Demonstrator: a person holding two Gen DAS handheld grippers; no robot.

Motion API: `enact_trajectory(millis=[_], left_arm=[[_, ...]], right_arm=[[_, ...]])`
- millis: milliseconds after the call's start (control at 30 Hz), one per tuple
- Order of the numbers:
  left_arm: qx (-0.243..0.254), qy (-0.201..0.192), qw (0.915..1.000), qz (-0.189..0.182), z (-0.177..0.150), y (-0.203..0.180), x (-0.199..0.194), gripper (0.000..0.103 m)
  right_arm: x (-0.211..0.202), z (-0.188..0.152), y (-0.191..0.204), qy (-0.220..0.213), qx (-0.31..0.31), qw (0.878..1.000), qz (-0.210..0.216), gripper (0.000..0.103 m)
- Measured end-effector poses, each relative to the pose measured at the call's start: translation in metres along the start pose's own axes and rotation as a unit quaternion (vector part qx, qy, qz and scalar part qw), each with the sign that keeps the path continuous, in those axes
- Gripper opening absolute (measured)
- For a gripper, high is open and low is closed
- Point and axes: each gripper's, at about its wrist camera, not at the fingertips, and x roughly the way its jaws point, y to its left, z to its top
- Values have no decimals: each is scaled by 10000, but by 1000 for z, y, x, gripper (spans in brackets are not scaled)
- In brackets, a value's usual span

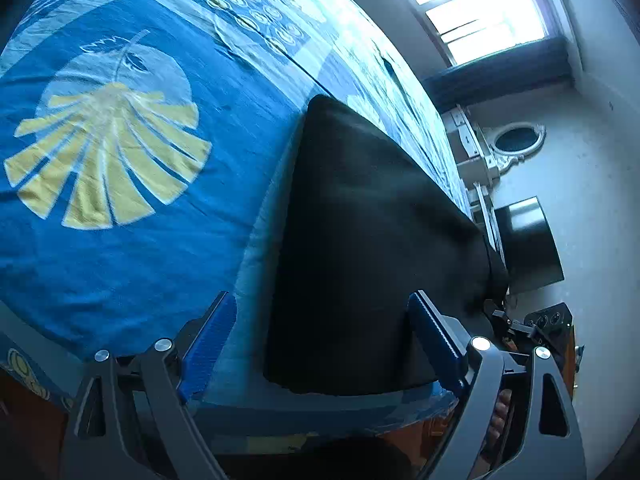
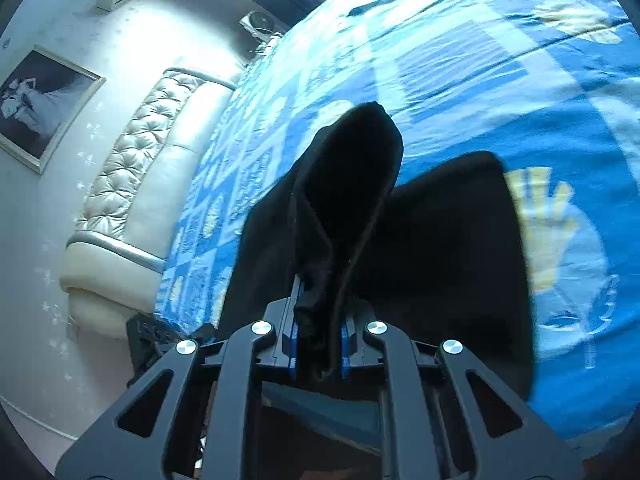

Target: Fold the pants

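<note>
Gripping bunched black pants (image 2: pixel 348 184) hiding its tips, right tool (image 2: pixel 319 344), left tool (image 1: pixel 320 344) open, waistband indistinguishable

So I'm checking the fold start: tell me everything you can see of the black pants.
The black pants are plain, dark, soft-looking fabric lying mostly flat on the blue patterned bedspread, near its edge. One end is bunched and lifted, pinched in the shut right tongs. The left tongs stand open astride the near hem, not gripping. No seams or pockets can be made out.
</note>
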Motion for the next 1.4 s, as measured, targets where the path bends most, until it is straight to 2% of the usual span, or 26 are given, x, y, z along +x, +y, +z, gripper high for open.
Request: enact_trajectory(millis=[267, 533, 700, 767, 800, 867, 900, 933, 1067, 1200, 1300, 1400], left_arm=[[194, 100, 9997, -140, -6, -14, 7, 86], [235, 248, 9994, -65, -11, -15, 22, 86], [331, 280, 9991, -7, -14, -17, 25, 86], [368, 288, 9989, 2, -15, -18, 25, 86], [384, 295, 9988, 6, -15, -18, 25, 86], [427, 313, 9986, 20, -15, -19, 26, 86], [441, 318, 9985, 24, -15, -19, 26, 86], [450, 328, 9984, 24, -15, -19, 27, 86], [169, 366, 9990, -198, -11, -12, 24, 86], [-136, 394, 9982, -437, -9, -2, 22, 86], [-234, 424, 9971, -586, -10, 1, 23, 86], [-343, 501, 9952, -763, -9, 4, 24, 86]], right_arm=[[-9, -6, -27, 0, 159, 9998, -138, 13], [-12, -11, -51, 4, 333, 9990, -300, 13], [-10, -13, -66, 69, 436, 9987, -242, 15], [-12, -12, -66, 43, 441, 9987, -233, 19], [-16, -11, -66, -9, 481, 9987, -165, 26], [-26, -11, -68, -127, 553, 9984, -38, 49], [-33, -11, -69, -244, 606, 9979, 50, 72], [-45, -11, -73, -425, 683, 9967, 74, 84], [-63, -15, -97, -551, 976, 9936, 99, 85], [-48, -30, -123, -180, 1539, 9867, 492, 85], [-33, -33, -121, -5, 1616, 9840, 754, 86], [-20, -31, -105, 76, 1356, 9875, 798, 91]])
